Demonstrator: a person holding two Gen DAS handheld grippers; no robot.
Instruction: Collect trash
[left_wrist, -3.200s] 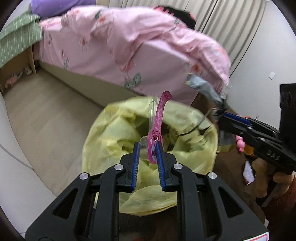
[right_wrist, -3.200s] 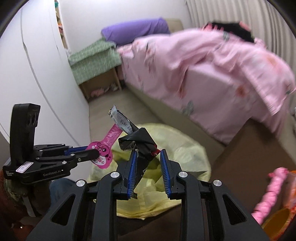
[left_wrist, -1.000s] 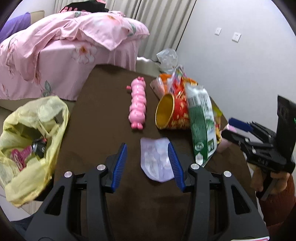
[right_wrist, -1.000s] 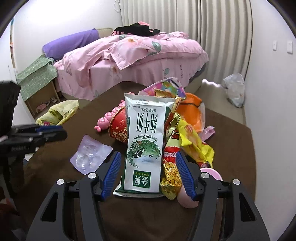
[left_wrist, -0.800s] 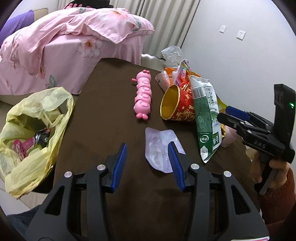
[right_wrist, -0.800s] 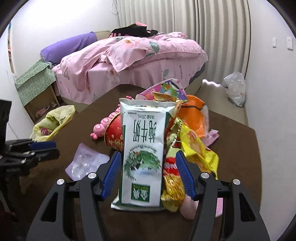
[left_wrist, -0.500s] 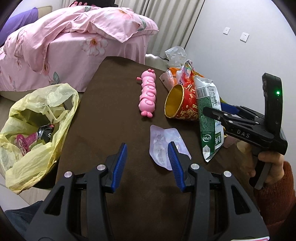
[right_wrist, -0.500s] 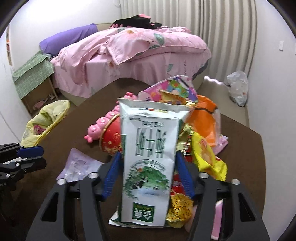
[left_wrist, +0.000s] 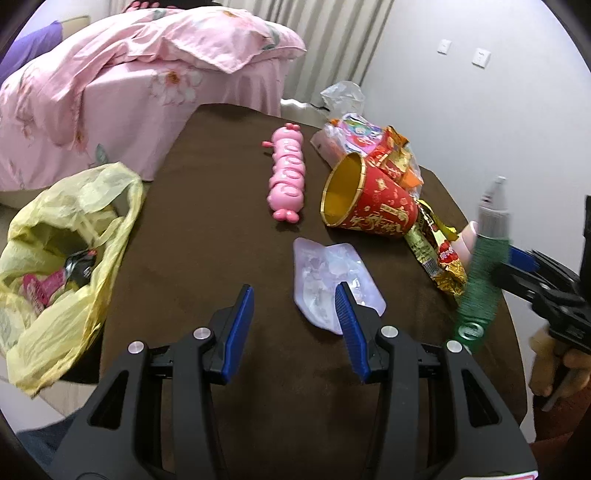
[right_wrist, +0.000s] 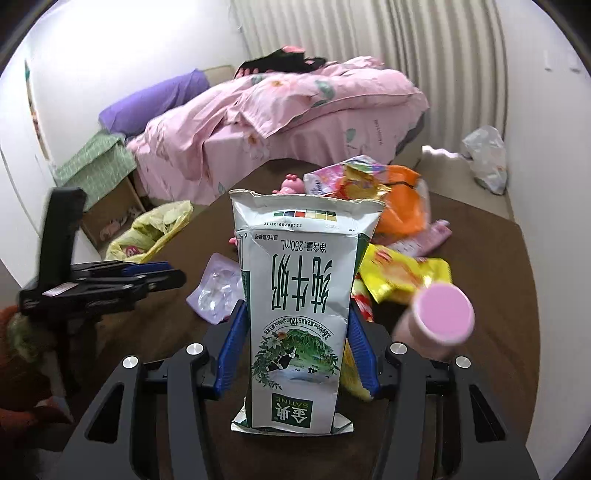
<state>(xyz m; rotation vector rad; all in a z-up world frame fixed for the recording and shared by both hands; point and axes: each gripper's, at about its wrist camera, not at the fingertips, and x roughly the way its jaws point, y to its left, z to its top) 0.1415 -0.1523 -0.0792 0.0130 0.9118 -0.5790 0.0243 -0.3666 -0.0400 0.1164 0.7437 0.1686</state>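
The right gripper (right_wrist: 295, 343) has its jaws clamped on a flattened white-and-green milk pouch (right_wrist: 299, 306), one blue pad against each long side. The pouch stands upright with its long axis running away from the camera, torn mouth at the far end and printed base nearest the gripper body. In the left wrist view the same pouch (left_wrist: 484, 266) appears motion-blurred and tilted at the right rim of the dark brown tabletop (left_wrist: 207, 251), lifted above the surface.

The left gripper (left_wrist: 293, 321) hovers over the tabletop with its jaws spread wide and nothing between them. Its right pad overlaps a clear lilac plastic blister tray (left_wrist: 332, 280) lying flat.

Beyond the tray, a red-and-gold paper cup (left_wrist: 365, 203) lies on its side, mouth facing left, touching a heap of crumpled foil snack wrappers (left_wrist: 388, 147). A pink segmented caterpillar toy (left_wrist: 288, 173) lies just beside the cup, lengthwise toward the far edge. A pink-capped bottle (right_wrist: 439, 317) sits close to the right gripper.

The left half of the tabletop is bare brown surface up to its left edge, where a yellow plastic trash bag (left_wrist: 66, 258) hangs open, with a pink and a black wrapper inside. A bed with pink bedding (left_wrist: 129, 81) stands beyond.
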